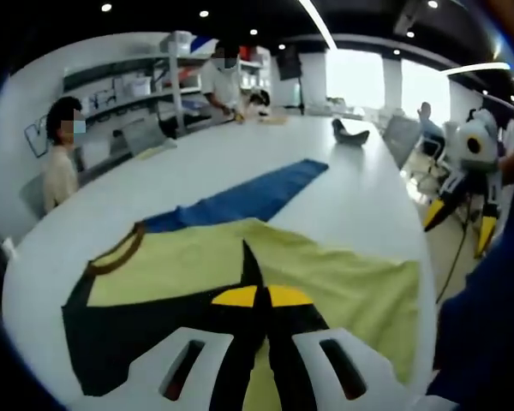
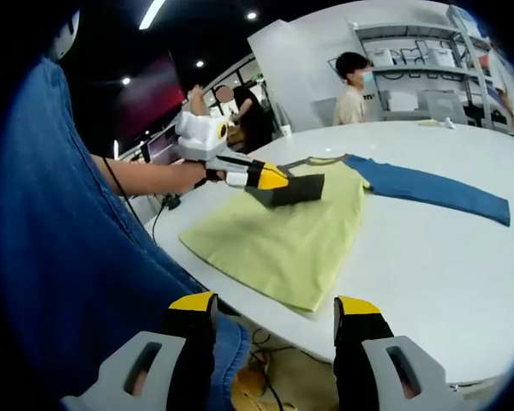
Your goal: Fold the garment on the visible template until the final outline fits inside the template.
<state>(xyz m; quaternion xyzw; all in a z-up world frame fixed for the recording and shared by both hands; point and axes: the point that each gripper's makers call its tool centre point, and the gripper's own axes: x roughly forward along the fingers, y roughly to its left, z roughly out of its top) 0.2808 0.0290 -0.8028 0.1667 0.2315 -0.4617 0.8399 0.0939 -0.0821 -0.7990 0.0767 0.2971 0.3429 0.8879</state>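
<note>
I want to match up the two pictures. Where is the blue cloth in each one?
Left gripper view: the blue cloth is a slanting strip in the middle, just past the yellow-green garment on the white table.
Right gripper view: it lies at upper right, stretching right from the garment's collar.
Shared landmark: the yellow-green garment, with the left gripper on it.

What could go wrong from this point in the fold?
The yellow-green garment lies at the white table's near edge, so a pull toward the person might drag it over. The left gripper looks shut near the collar, pinching little fabric, which may slip. The right gripper hangs open off the table, leaving the far side unsupported and prone to bunching.
</note>
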